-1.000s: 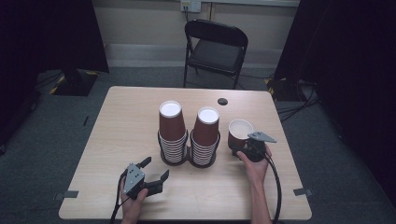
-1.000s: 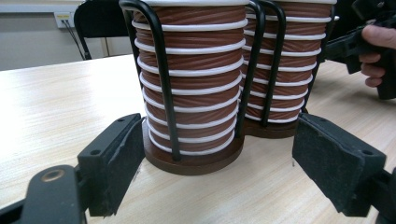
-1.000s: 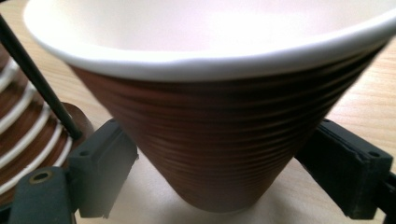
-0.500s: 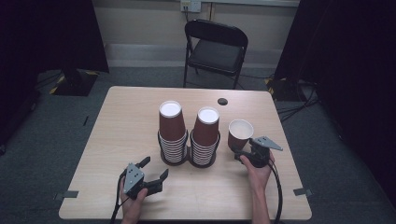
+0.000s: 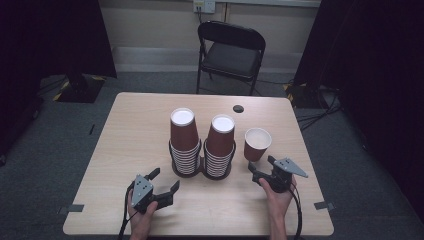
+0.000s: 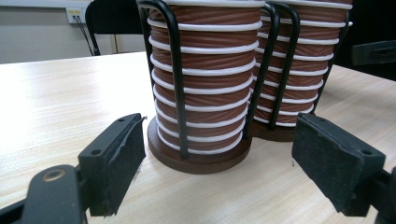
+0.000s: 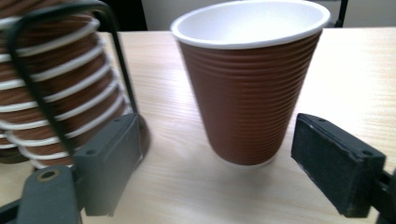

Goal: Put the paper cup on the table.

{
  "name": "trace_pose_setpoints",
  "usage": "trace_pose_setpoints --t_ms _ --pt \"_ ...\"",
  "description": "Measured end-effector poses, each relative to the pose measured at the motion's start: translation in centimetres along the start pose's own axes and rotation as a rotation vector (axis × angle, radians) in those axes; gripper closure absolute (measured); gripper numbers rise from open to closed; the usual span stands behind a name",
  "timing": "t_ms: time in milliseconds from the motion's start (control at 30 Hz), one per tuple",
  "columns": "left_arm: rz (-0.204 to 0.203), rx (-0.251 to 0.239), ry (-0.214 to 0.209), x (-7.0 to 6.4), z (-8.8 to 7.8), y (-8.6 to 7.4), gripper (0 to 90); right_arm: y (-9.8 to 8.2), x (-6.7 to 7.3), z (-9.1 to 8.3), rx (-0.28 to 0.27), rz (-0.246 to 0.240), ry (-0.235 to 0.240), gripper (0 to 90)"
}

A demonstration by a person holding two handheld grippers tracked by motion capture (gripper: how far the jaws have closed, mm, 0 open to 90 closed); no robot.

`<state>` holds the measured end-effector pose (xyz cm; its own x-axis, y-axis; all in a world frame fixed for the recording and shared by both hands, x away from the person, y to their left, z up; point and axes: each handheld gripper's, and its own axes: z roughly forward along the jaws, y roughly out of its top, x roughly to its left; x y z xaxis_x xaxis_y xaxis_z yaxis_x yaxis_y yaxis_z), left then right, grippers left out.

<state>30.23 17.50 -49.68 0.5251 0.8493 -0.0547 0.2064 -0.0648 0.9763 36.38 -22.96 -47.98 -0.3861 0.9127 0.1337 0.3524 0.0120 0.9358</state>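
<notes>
A single brown ribbed paper cup with a white rim and white inside (image 5: pixel 257 143) stands upright on the pale wooden table (image 5: pixel 125 130), just right of the two cup stacks and apart from them. The right gripper (image 5: pixel 262 172) sits on the near side of this cup, close to it but not touching; its jaws have just been closing, yet in the right gripper view the cup (image 7: pixel 252 81) stands clear beyond the pads, a gap on each side, nothing clamped. Jaws read as partly open and empty. The right hand (image 5: pixel 278 196) holds the gripper body from behind, with the grey three-cornered plate on top. The left gripper (image 5: pixel 165 184) rests low near the front edge of the table, jaws spread wide and empty, aimed at the left stack. In the left gripper view the left stack of brown ribbed paper cups with white rims (image 6: pixel 201 79) sits on a round dark base inside a black wire holder (image 6: pixel 175 70), between but beyond the pads, untouched. The right stack of like cups (image 5: pixel 220 145) stands touching beside the left stack (image 5: pixel 184 141). A black folding chair (image 5: pixel 231 52) stands behind the table. A small dark round disc (image 5: pixel 238 108) lies near the far edge.
</notes>
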Motion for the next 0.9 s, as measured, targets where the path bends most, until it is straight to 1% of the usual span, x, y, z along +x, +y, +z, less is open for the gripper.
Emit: trace_pose_setpoints --t_ms 33,100,167,200,233,267,367,433,467,500,600,633,667,700,767,800,867,900 --pt "-0.006 0.012 0.007 0.0 0.0 0.0 17.0 -0.1 0.3 -0.2 0.001 -0.004 0.006 15.7" --pt "-0.025 0.04 0.004 -0.2 0.0 0.1 17.7 -0.3 0.9 -0.6 -0.015 -0.007 0.016 16.2" --pt "-0.009 0.03 0.019 -0.5 -0.2 0.0 17.8 -0.5 1.5 -0.9 -0.02 -0.009 0.029 16.4" --pt "-0.007 0.03 0.027 -0.5 -0.2 0.0 17.8 -0.6 1.8 -1.1 -0.032 -0.007 0.036 16.6" --pt "-0.008 0.032 0.031 -0.5 -0.2 0.0 17.8 -0.8 2.2 -1.2 -0.04 -0.002 0.042 16.6" --pt "-0.011 0.034 0.03 -0.5 -0.1 0.0 17.8 -0.9 2.5 -1.3 -0.041 -0.009 0.044 16.7" --pt "-0.017 0.026 0.015 -0.3 -0.2 0.0 17.8 -1.3 3.7 -1.6 -0.058 -0.018 0.065 17.2" --pt "-0.029 0.017 0.017 -0.3 -0.3 0.0 16.5 -1.4 4.5 -1.8 -0.07 -0.021 0.085 17.2" --pt "-0.035 0.01 0.029 -0.2 -0.4 -0.1 15.1 -1.4 5.0 -1.9 -0.074 -0.019 0.095 17.2" --pt "-0.04 0.006 0.032 -0.3 -0.4 -0.1 15.6 -1.5 5.5 -2.0 -0.078 -0.026 0.101 17.2" --pt "-0.039 0.001 0.031 -0.2 -0.5 -0.1 15.4 -1.8 6.7 -2.1 -0.082 -0.033 0.139 17.4" --pt "-0.041 0.002 0.03 -0.2 -0.4 -0.1 15.5 -1.9 7.2 -2.1 -0.077 -0.038 0.146 17.4" --pt "-0.041 0.002 0.028 -0.2 -0.4 -0.1 15.4 -2.1 7.7 -2.1 -0.08 -0.055 0.145 17.4" --pt "-0.042 0.002 0.025 -0.2 -0.4 -0.1 15.5 -2.2 7.9 -2.1 -0.077 -0.061 0.145 17.4" --pt "-0.045 -0.001 0.024 -0.1 -0.5 -0.1 15.5 -2.6 8.3 -1.9 -0.079 -0.055 0.16 17.4" --pt "-0.047 -0.002 0.023 -0.1 -0.5 -0.1 15.4 -2.8 8.4 -1.8 -0.079 -0.057 0.16 17.4" --pt "-0.053 -0.004 0.024 0.0 -0.5 -0.1 15.4 -3.2 8.6 -1.7 -0.077 -0.059 0.151 17.1" --pt "-0.055 -0.006 0.024 0.0 -0.5 -0.1 15.5 -3.4 8.5 -1.5 -0.07 -0.049 0.159 15.6"
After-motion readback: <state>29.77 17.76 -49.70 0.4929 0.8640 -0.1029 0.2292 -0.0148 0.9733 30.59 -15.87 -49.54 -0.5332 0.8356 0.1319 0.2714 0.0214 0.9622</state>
